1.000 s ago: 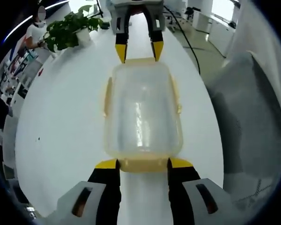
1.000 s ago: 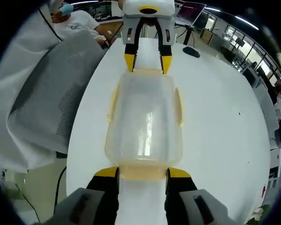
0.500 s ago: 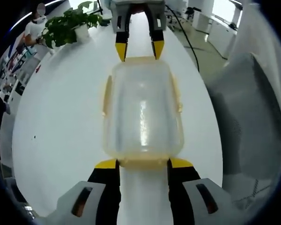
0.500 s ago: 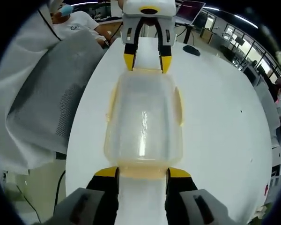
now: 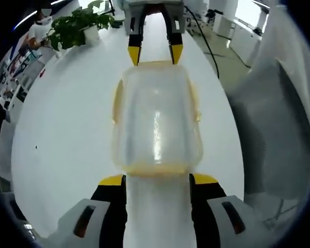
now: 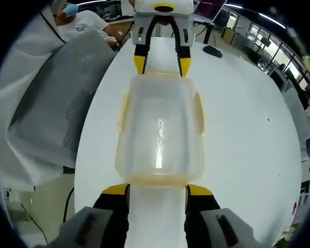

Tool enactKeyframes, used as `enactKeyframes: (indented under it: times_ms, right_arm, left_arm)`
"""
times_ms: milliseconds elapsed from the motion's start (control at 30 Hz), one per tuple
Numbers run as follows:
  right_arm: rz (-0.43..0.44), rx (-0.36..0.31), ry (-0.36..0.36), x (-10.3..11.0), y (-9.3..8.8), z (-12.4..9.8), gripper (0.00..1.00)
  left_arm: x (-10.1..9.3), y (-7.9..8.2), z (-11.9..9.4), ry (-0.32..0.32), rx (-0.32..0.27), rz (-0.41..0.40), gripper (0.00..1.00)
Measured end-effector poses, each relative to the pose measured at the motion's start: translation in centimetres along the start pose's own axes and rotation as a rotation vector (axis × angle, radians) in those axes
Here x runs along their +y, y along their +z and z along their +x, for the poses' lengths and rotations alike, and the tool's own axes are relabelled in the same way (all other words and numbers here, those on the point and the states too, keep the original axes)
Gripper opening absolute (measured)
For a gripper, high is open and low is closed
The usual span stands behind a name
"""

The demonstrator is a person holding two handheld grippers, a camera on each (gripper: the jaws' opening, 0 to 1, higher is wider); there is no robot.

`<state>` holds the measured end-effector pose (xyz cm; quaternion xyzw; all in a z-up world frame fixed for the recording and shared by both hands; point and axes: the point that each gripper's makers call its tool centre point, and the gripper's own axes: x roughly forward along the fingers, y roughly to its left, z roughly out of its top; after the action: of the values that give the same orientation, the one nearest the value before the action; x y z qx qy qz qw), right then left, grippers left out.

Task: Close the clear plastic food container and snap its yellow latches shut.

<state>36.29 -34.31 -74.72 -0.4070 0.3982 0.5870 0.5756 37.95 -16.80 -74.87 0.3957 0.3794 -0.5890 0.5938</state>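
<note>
Bracketing the container [image 5: 156,124] on the counter [image 5: 67,134], your left gripper [image 5: 157,181] and right gripper [image 6: 157,190] sit spread at opposite ends. Lid looks seated; whether the end latches [image 6: 157,179] are snapped is unclear.

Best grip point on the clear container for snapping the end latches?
Take the container by its short ends, one gripper per end, coming in level along its long axis. The yellow end latch lies between the open left gripper; the right gripper faces the opposite latch.
</note>
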Motion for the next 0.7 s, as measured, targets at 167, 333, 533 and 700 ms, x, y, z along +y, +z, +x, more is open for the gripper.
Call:
enactKeyframes:
  times_ms: [167,333,533,700]
  right_arm:
    - [0.042,-0.011,0.003,0.4,-0.2,-0.5,0.43]
    - [0.056,-0.025,-0.012,0.7,0.1,-1.2,0.42]
    - [0.138,-0.064,-0.035,0.5,0.3,-1.8,0.40]
    - [0.228,-0.117,-0.079,0.0,0.9,-2.4,0.39]
  left_arm:
    - [-0.4,-1.2,-0.9,-0.008,-0.026,-0.074,0.56]
    - [-0.4,-1.0,-1.7,0.005,-0.064,-0.138,0.55]
    - [-0.4,-0.4,-2.0,0.015,-0.109,-0.241,0.54]
    - [-0.6,0.4,-2.0,0.010,-0.162,-0.391,0.53]
